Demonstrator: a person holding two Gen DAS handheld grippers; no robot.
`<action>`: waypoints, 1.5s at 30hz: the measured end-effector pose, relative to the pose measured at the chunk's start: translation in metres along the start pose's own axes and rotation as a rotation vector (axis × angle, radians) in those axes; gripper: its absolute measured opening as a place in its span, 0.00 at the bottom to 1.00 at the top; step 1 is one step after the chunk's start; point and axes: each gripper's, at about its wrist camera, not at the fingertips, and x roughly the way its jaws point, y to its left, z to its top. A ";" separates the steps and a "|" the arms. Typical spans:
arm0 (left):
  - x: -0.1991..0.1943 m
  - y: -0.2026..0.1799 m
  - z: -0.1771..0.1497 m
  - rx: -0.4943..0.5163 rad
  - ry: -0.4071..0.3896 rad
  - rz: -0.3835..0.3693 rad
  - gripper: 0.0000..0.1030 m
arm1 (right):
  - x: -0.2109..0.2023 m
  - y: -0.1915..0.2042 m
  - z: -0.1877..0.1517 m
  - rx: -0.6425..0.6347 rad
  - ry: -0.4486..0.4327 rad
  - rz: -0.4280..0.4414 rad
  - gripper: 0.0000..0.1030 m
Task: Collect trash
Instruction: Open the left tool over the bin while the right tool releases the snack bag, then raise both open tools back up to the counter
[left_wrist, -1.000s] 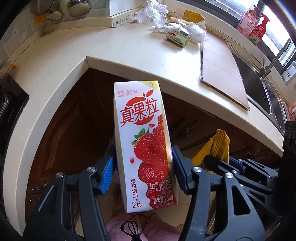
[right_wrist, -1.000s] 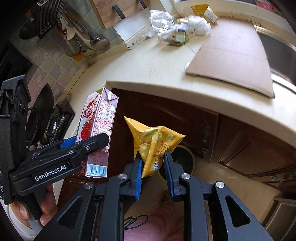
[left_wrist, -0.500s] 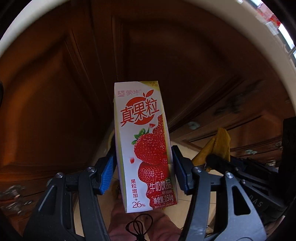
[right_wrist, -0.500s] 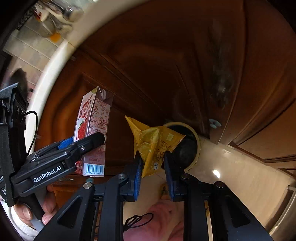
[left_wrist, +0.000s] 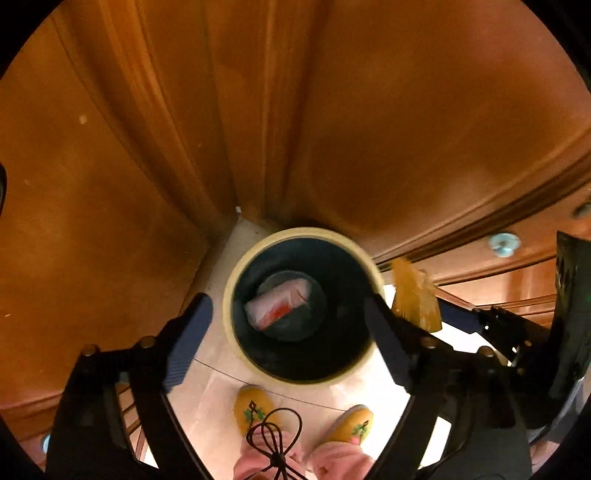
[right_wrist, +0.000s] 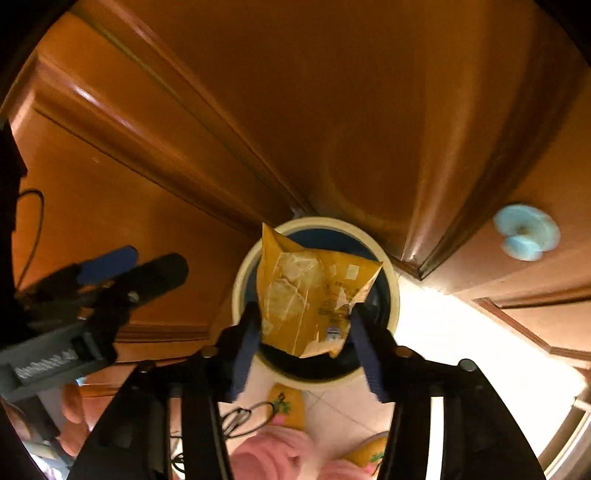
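Observation:
A round bin with a cream rim (left_wrist: 236, 273) stands on the floor below both grippers. The strawberry milk carton (left_wrist: 277, 304) lies at its bottom. My left gripper (left_wrist: 286, 325) is open and empty right above the bin. My right gripper (right_wrist: 304, 339) has opened wide over the bin (right_wrist: 395, 295). The yellow snack bag (right_wrist: 314, 295) sits between its spread pads, loose, over the bin's mouth. The bag's top (left_wrist: 415, 295) also shows at the right of the left wrist view.
Brown wooden cabinet doors (left_wrist: 406, 110) close in behind the bin, meeting in a corner. A pale blue knob (right_wrist: 526, 232) sticks out on the right door. The person's yellow slippers (left_wrist: 255, 406) stand on the light tiled floor just in front of the bin.
Both grippers dropped from the counter to the bin. The left one opened and the carton fell in. The right one opened around the yellow bag.

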 end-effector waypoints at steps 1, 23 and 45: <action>0.005 0.004 0.000 -0.001 0.010 0.004 0.84 | 0.012 0.001 0.000 -0.004 0.012 -0.004 0.52; -0.088 -0.002 0.020 0.021 0.002 -0.014 0.87 | -0.057 0.012 -0.020 0.131 0.001 -0.015 0.54; -0.367 -0.069 0.056 0.085 -0.086 -0.117 0.87 | -0.382 0.106 0.005 0.033 -0.146 -0.078 0.84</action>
